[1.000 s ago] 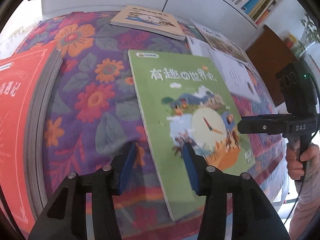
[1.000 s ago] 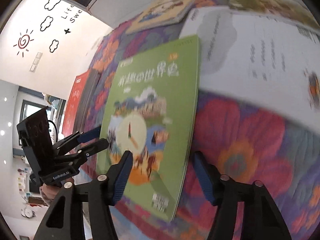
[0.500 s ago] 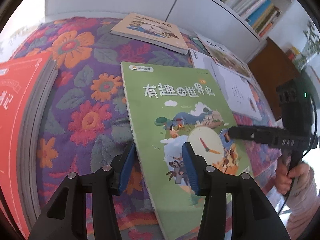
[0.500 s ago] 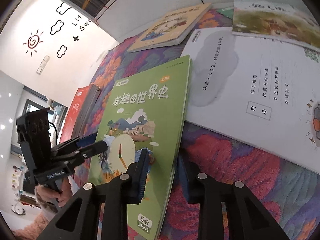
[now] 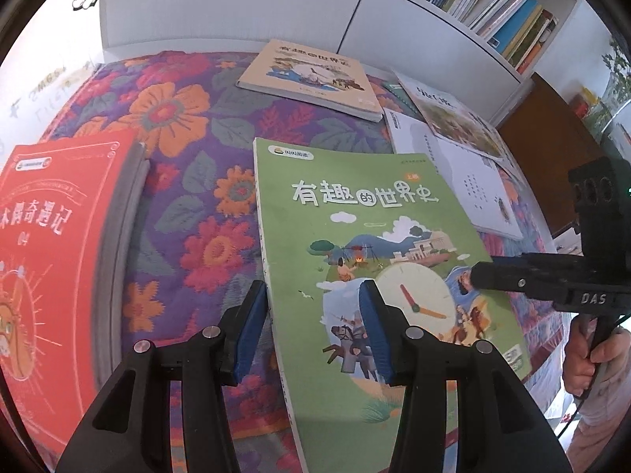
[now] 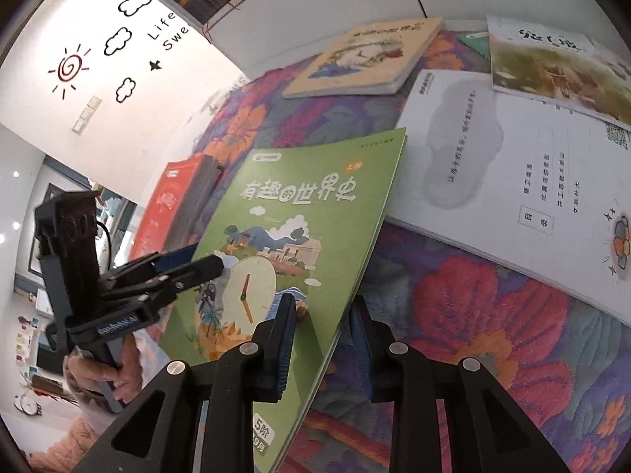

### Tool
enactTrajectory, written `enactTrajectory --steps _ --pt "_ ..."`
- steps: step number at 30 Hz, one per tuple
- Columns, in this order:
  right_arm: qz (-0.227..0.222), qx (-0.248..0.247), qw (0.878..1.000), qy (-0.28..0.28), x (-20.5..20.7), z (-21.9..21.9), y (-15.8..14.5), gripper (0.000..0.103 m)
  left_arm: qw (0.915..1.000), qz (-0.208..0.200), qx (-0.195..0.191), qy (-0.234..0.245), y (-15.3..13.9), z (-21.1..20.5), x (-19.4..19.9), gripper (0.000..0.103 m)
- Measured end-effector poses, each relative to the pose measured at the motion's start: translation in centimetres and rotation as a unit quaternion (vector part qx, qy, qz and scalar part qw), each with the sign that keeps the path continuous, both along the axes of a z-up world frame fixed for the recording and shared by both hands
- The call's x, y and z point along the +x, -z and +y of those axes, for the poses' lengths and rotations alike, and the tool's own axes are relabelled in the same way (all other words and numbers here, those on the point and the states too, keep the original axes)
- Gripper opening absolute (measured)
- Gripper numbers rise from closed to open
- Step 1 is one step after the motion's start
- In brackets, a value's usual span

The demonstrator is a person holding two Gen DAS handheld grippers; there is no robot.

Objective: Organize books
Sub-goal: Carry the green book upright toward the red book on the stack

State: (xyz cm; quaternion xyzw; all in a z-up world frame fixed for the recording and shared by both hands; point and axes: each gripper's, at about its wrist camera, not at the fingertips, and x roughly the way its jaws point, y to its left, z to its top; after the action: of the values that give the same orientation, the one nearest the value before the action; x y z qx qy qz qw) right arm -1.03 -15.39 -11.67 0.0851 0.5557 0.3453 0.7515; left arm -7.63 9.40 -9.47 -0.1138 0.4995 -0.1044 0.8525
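Floral-covered table under red book stack, beige book, white booklet.

Bare floral cloth is lying open between the red book at left and the green book at centre. Toward the upper right, 3 books are crowding the cloth: a tan book, a white booklet and a picture book.

This looks like a children's reading room or a child's corner in a home. A white bookshelf packed with thin, bright-spined books runs along the wall above white cabinet doors. The white wall carries playful black decals: a spiral sun, clouds and a star. Illustrated children's books lie on a tabletop under a bright floral cloth.
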Motion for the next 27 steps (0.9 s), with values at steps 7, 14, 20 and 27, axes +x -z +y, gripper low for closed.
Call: enactTrajectory --steps 7,14,20,27 --pt "-0.046 -0.012 0.999 -0.014 -1.4 1.1 -2.6 0.028 0.9999 -0.012 -0.009 0.000 -1.3 0.8 -0.5 0.044" --pt "-0.061 -0.002 0.998 -0.014 -2.7 1.2 -4.5 0.028 0.9994 -0.024 -0.023 0.005 -2.9 1.7 -0.5 0.044" --pt "-0.041 0.030 0.999 0.001 -3.2 1.3 -5.4 0.028 0.9993 -0.022 -0.029 0.004 -4.0 2.5 -0.2 0.044" --pt "-0.040 0.033 0.999 0.009 -3.4 1.8 -6.8 0.028 0.9987 -0.038 -0.034 0.008 -5.7 3.4 -0.6 0.044"
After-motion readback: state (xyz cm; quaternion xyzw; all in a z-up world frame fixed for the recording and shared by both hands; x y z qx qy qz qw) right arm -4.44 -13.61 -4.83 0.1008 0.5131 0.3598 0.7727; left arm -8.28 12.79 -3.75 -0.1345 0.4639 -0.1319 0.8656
